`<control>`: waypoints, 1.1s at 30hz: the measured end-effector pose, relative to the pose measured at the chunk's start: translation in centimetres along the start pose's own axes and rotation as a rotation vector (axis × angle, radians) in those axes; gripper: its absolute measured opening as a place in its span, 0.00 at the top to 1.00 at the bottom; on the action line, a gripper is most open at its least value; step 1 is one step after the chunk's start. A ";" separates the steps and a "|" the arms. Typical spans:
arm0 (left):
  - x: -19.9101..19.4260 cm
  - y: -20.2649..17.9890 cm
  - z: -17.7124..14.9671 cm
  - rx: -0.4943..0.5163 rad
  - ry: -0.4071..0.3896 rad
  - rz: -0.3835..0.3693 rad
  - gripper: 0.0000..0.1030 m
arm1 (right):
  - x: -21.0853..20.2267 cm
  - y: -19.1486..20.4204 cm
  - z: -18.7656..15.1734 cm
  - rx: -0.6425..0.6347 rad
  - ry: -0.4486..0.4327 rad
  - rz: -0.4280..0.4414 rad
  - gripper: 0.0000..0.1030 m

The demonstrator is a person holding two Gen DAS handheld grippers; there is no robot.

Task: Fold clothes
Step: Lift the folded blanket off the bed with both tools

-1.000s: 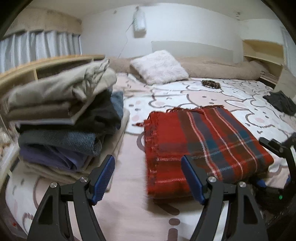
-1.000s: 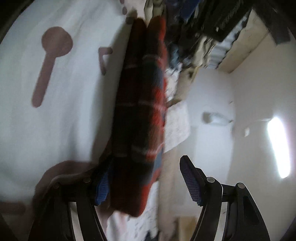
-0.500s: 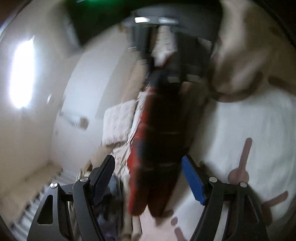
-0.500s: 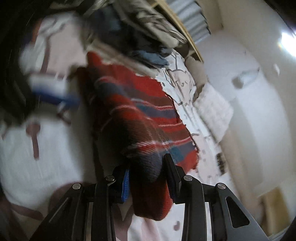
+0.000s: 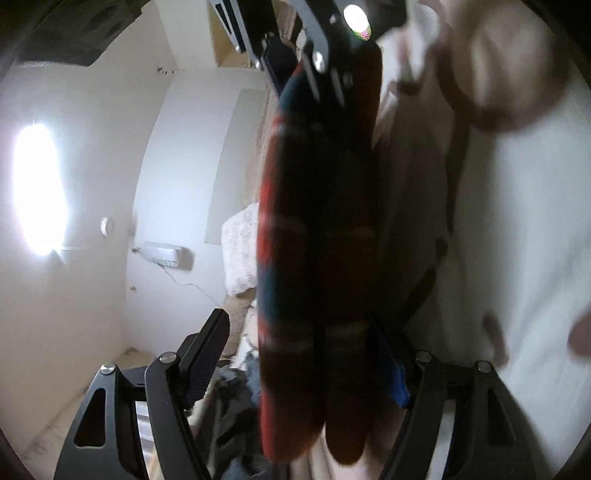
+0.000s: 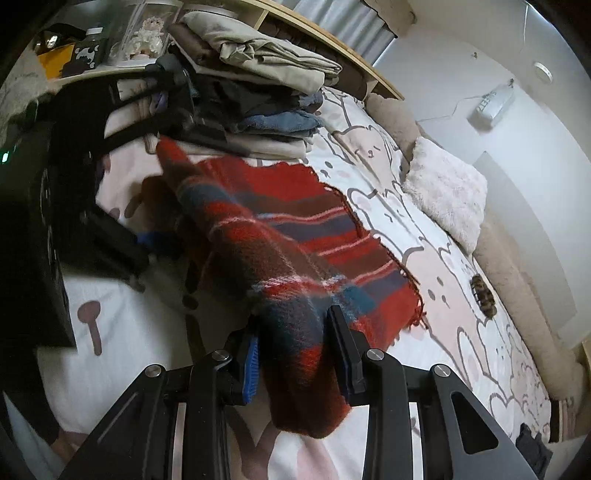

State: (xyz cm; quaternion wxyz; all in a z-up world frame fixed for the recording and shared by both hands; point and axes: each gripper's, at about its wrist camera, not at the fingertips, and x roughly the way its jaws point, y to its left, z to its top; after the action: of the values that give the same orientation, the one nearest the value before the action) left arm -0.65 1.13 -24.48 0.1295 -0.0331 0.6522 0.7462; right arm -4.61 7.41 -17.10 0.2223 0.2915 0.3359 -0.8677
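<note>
A folded red plaid blanket point(image 6: 280, 251) is lifted off the bed. My right gripper point(image 6: 295, 354) is shut on its near edge. In the left wrist view the blanket point(image 5: 317, 258) hangs edge-on between my left gripper's point(image 5: 306, 354) fingers, which stand wide apart around it; the camera is rolled sideways. The right gripper point(image 5: 317, 33) shows at the top of that view, gripping the far end. The left gripper point(image 6: 110, 206) appears dark and blurred at the blanket's other end in the right wrist view.
A stack of folded clothes point(image 6: 258, 85) sits on the bed by a wooden shelf point(image 6: 332, 40). A fluffy white pillow point(image 6: 447, 188) and a beige bolster point(image 6: 517, 266) lie along the wall. The bedsheet point(image 6: 461, 332) has a pink cartoon print.
Both grippers rolled and lifted the blanket off the bed. The right gripper closed on its edge; the left gripper moved around the other end.
</note>
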 end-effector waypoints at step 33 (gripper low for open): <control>1.4 4.3 -3.7 -0.215 0.074 -0.366 0.67 | 4.4 9.6 -6.7 -0.806 -0.041 -0.625 0.53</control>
State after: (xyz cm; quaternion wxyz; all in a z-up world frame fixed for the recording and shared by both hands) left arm -3.44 -2.77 -21.14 0.2345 -0.1918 0.5565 0.7737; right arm 0.13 4.86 -28.41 0.0537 0.0510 0.7106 -0.6997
